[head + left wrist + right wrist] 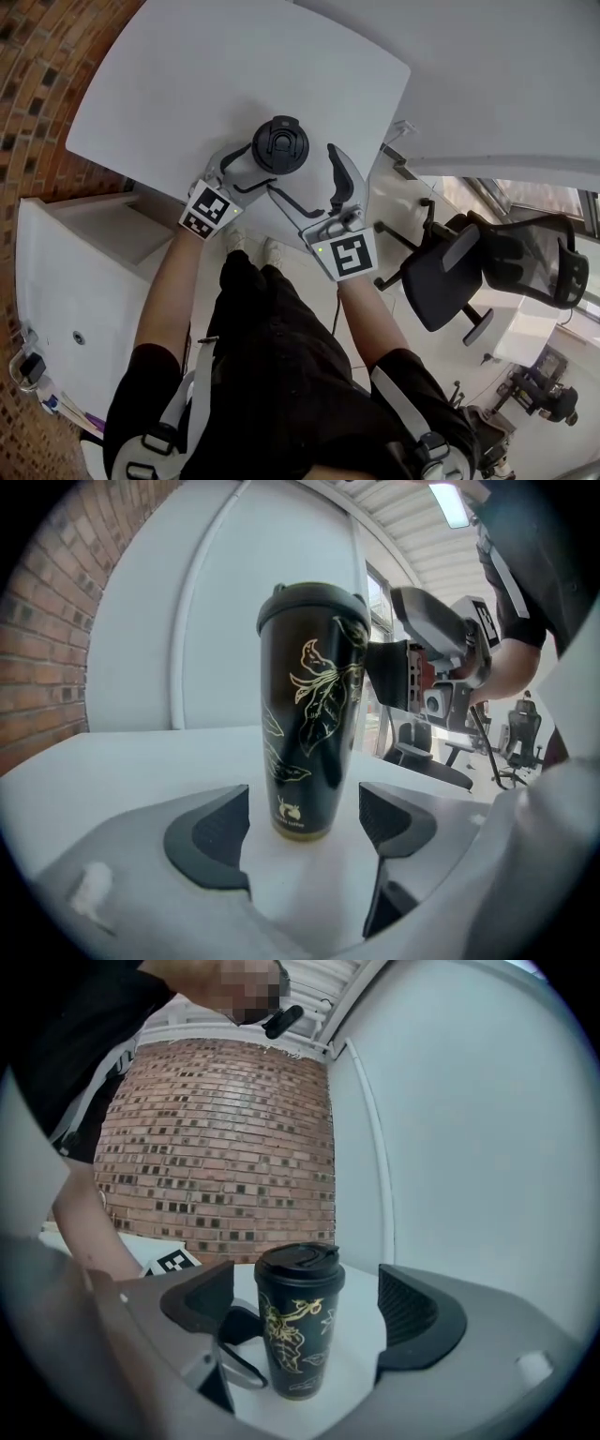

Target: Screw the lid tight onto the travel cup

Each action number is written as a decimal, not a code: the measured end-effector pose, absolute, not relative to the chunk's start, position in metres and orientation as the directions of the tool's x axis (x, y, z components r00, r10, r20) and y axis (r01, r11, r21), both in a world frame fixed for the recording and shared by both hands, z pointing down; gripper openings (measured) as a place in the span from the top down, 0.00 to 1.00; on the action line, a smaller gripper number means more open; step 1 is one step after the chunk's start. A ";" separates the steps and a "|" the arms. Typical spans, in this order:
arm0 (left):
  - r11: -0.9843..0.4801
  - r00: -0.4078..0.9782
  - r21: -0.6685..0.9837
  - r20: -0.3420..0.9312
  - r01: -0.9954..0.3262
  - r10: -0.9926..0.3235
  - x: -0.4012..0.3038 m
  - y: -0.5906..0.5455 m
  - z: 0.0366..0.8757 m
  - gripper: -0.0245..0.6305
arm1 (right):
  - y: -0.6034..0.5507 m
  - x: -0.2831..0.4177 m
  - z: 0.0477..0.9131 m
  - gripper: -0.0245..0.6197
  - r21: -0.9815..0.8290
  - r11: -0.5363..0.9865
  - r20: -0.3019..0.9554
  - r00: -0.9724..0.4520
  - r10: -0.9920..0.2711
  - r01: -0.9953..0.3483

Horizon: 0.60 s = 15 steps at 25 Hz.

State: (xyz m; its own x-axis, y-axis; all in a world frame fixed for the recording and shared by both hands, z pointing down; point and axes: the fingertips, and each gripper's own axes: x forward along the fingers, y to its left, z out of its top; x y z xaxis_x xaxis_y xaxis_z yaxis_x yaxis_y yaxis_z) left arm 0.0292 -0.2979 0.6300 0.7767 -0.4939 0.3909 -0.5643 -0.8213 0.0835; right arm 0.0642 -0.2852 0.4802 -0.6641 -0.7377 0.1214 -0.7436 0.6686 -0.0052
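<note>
The black, gold-leafed travel cup (309, 714) stood on the white table (187, 75) between the spread jaws of the left gripper (305, 819); the right gripper (302, 171) gaped too. Clamping low first would steady turning the black lid (298, 1262).

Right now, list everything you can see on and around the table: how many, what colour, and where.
travel cup: one, black with gold leaf print, upright on the table
lid: one, black, on top of the travel cup
table: one, white, under the cup
office chair: one close by, black, on the floor to the person's right
brick wall: one, red-brown, left of the table
left gripper: one, grey with black pads, open, jaws either side of the cup's base, not touching
right gripper: one, grey with black pads, open, beside the cup
</note>
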 end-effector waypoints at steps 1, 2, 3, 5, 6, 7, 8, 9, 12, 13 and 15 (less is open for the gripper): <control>-0.803 0.766 0.101 0.391 -0.587 -0.511 0.023 -0.294 0.629 0.39 | -0.283 0.067 0.481 0.24 -0.008 0.668 0.124 -0.664 -0.737 -0.744; -0.779 0.756 0.129 0.381 -0.614 -0.532 0.017 -0.290 0.625 0.39 | -0.280 0.069 0.481 0.24 -0.016 0.670 0.122 -0.666 -0.736 -0.742; -0.749 0.746 0.166 0.360 -0.642 -0.560 0.011 -0.288 0.619 0.39 | -0.277 0.069 0.478 0.25 -0.028 0.674 0.115 -0.672 -0.731 -0.738; -0.680 0.725 0.255 0.297 -0.688 -0.622 0.002 -0.285 0.599 0.40 | -0.269 0.071 0.470 0.27 -0.052 0.689 0.098 -0.690 -0.717 -0.723; -0.652 0.714 0.292 0.266 -0.700 -0.648 0.000 -0.283 0.588 0.40 | -0.264 0.073 0.465 0.30 -0.056 0.697 0.090 -0.698 -0.710 -0.715; -0.634 0.705 0.314 0.243 -0.707 -0.666 -0.002 -0.280 0.577 0.40 | -0.259 0.076 0.459 0.33 -0.058 0.703 0.084 -0.705 -0.705 -0.709; -0.626 0.699 0.318 0.228 -0.712 -0.678 -0.003 -0.276 0.566 0.40 | -0.255 0.079 0.454 0.35 -0.061 0.707 0.077 -0.709 -0.701 -0.705; -0.626 0.695 0.310 0.219 -0.715 -0.685 -0.002 -0.272 0.555 0.40 | -0.250 0.082 0.448 0.41 -0.070 0.709 0.069 -0.713 -0.698 -0.701; -0.641 0.695 0.276 0.199 -0.716 -0.691 0.004 -0.255 0.524 0.41 | -0.239 0.092 0.430 0.57 -0.101 0.722 0.030 -0.727 -0.686 -0.685; -0.647 0.697 0.266 0.192 -0.715 -0.691 0.007 -0.249 0.514 0.41 | -0.236 0.094 0.424 0.62 -0.103 0.729 0.014 -0.733 -0.680 -0.677; -0.656 0.694 0.230 0.184 -0.719 -0.696 0.012 -0.238 0.498 0.48 | -0.229 0.098 0.415 0.71 -0.094 0.742 -0.013 -0.745 -0.667 -0.664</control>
State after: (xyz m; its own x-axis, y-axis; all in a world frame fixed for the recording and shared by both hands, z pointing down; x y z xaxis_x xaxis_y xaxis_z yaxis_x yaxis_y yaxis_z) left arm 0.0122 -0.2378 0.4979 0.6938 -0.6961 0.1845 -0.7191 -0.6556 0.2304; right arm 0.0976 -0.2294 0.4148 -0.7446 -0.6674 -0.0128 -0.6636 0.7421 -0.0940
